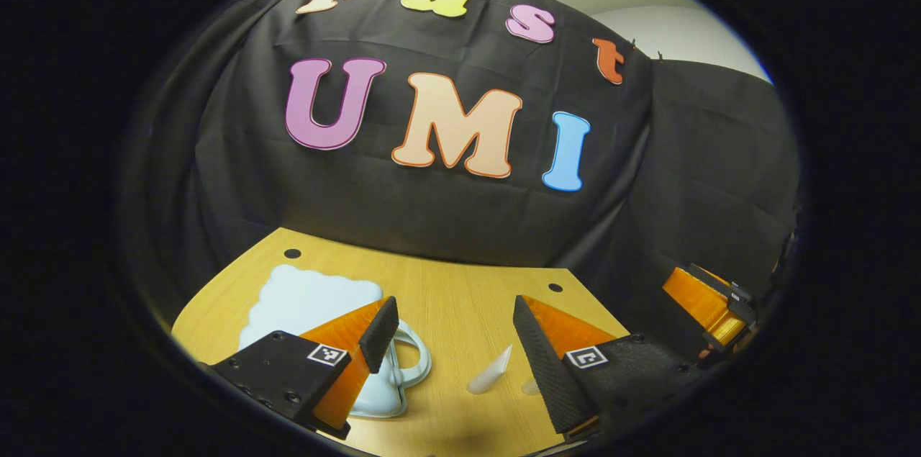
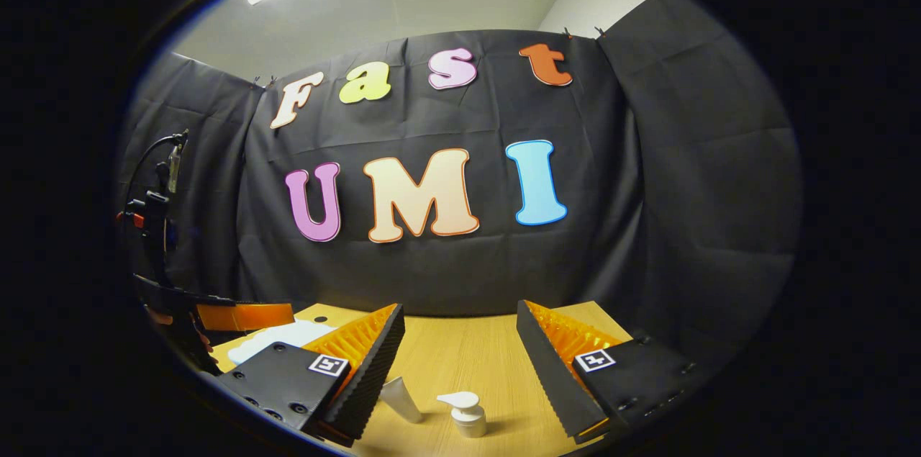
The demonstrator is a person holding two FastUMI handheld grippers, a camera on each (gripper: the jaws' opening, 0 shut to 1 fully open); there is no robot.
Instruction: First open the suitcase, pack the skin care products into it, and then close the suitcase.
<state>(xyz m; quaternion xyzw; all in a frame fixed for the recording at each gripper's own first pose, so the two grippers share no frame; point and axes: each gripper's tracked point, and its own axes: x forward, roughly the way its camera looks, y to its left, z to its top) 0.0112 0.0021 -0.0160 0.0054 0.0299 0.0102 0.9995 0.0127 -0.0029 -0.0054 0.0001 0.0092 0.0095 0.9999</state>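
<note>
**Pale blue suitcase closed on the table, both grippers empty**

Wood-grain tabletop (image 1: 460, 299) runs under both of our grippers, with the black cloth wall of the booth rising behind it.

From the left gripper view, we see our left gripper (image 1: 455, 342) held with its fingers wide apart and nothing between them. Just past the left finger lies the suitcase (image 1: 309, 302), a pale blue, cloud-shaped case lying flat and closed on the table, its looped handle (image 1: 414, 360) pointing toward us. Between the fingers, farther out on the wood, lies a small white tube (image 1: 491, 374), apart from the suitcase. At the right edge of that view we see the other gripper (image 1: 709, 309) above the table's edge.

From the right gripper view, our right gripper (image 2: 460, 356) is likewise spread wide and holds nothing. Between its fingers stands a white pump bottle (image 2: 466, 414), upright on the table, and just beside it to the left lies a white tube (image 2: 401, 399), tilted, partly hidden by the left finger. Beyond that finger we see part of the pale suitcase (image 2: 277, 338), and the left gripper (image 2: 241, 317) above it.
</note>
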